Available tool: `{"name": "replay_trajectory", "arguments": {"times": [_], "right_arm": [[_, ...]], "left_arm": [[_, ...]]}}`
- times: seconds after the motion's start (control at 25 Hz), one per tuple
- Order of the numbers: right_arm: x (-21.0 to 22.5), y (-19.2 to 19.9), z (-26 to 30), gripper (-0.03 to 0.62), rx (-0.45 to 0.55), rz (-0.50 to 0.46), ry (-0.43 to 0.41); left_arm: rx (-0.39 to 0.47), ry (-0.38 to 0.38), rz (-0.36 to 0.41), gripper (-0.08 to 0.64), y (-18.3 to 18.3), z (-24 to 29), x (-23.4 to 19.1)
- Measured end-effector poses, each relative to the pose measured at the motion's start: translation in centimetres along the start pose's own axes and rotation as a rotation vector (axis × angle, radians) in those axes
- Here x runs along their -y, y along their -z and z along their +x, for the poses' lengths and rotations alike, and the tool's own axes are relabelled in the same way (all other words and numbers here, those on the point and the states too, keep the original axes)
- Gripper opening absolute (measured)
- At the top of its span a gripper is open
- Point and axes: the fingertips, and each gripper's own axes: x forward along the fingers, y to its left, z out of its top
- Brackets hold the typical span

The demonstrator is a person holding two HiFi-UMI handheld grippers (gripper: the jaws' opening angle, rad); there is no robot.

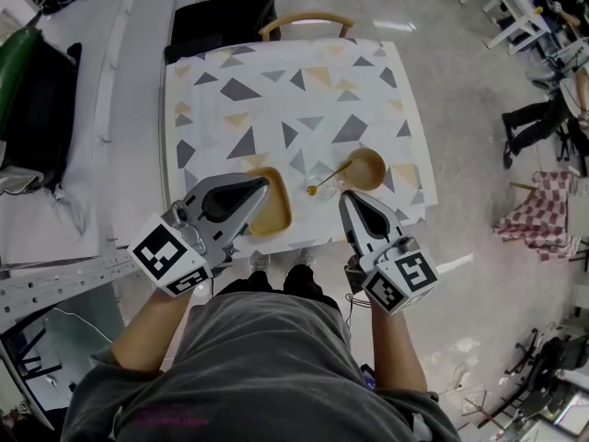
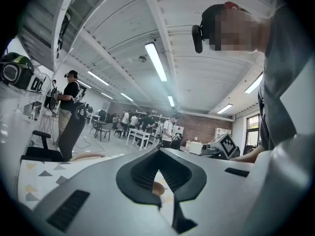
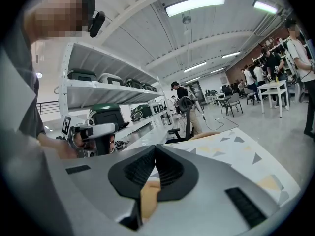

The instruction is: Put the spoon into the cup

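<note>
A clear glass cup (image 1: pixel 320 180) stands near the front edge of the patterned table (image 1: pixel 276 90). A thin gold spoon (image 1: pixel 329 178) slants across it, its handle pointing right towards a round brown bowl (image 1: pixel 365 168); whether its tip rests inside the glass I cannot tell. My left gripper (image 1: pixel 264 184) is shut and empty above a tan square plate (image 1: pixel 272 212), left of the cup. My right gripper (image 1: pixel 344 197) is shut and empty just right of the cup, at the table's front edge. Each gripper view shows its jaws closed at the tip, left gripper (image 2: pixel 158 155) and right gripper (image 3: pixel 155 148).
A wooden chair (image 1: pixel 306 21) and a black office chair (image 1: pixel 221 17) stand behind the table. Grey shelving with dark cases (image 1: pixel 37 109) runs along the left. A red checked cloth (image 1: pixel 534 212) and a person's legs (image 1: pixel 534 118) are at the right. People work farther back (image 2: pixel 147 124).
</note>
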Motion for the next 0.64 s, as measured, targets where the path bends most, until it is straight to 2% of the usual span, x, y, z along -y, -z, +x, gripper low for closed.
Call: {"name": "replay_trajectory", "arguments": {"times": [0.64], "right_arm": [[0.9, 0.6, 0.2, 0.02, -0.024, -0.018, -0.029]], "left_arm": [[-0.012, -0.022, -0.009, 0.015, 0.7, 0.8, 0.1]]}}
